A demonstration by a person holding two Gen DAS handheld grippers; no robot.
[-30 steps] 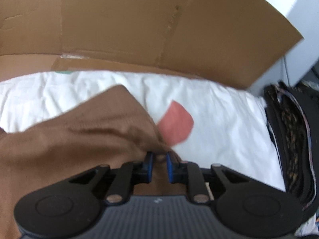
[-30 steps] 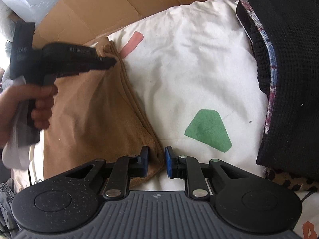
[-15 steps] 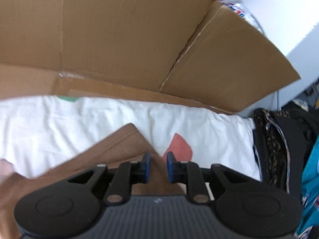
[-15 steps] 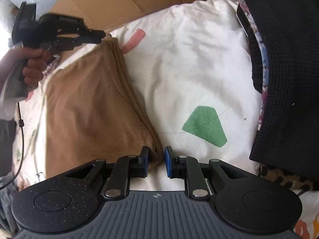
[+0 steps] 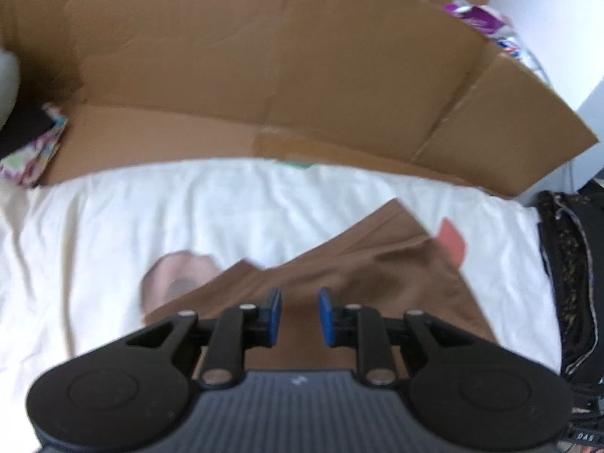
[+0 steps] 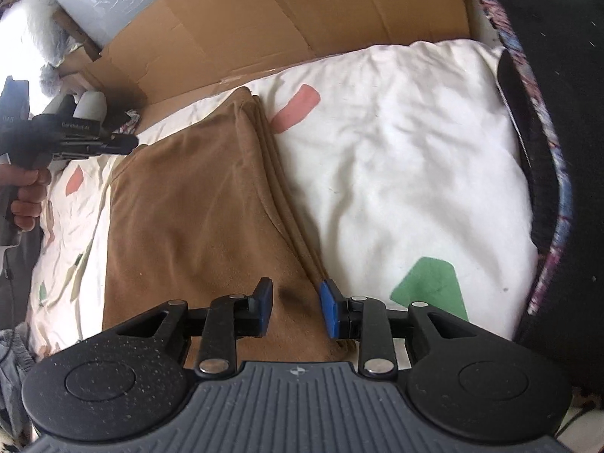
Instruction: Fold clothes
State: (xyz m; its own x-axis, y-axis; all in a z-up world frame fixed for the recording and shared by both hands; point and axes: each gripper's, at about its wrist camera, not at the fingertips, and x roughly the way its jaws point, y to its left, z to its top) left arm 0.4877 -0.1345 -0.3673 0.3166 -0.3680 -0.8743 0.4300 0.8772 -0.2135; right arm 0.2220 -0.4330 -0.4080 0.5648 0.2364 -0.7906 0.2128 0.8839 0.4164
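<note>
I see a soft brown garment [image 6: 196, 211], matte and slightly fuzzy, lying folded into a thick rectangle on a rumpled white sheet [image 6: 407, 143] printed with pink and green patches; its layered edges stack along the right side. Flat corrugated cardboard [image 5: 287, 75] stands behind the sheet, and a dark knitted pile of clothes [image 6: 566, 151] with a patterned trim sits just beside the sheet on the right. My right gripper [image 6: 295, 307] is low over the near right corner of the garment, its blue pads parted and holding nothing, the right pad just beside the stacked edge. My left gripper [image 5: 300, 317] hovers above the garment's far end, also released, fabric visible in the gap but not pinched. In the right wrist view a hand [image 6: 26, 192] grips its handle, fingers curled around it.
</note>
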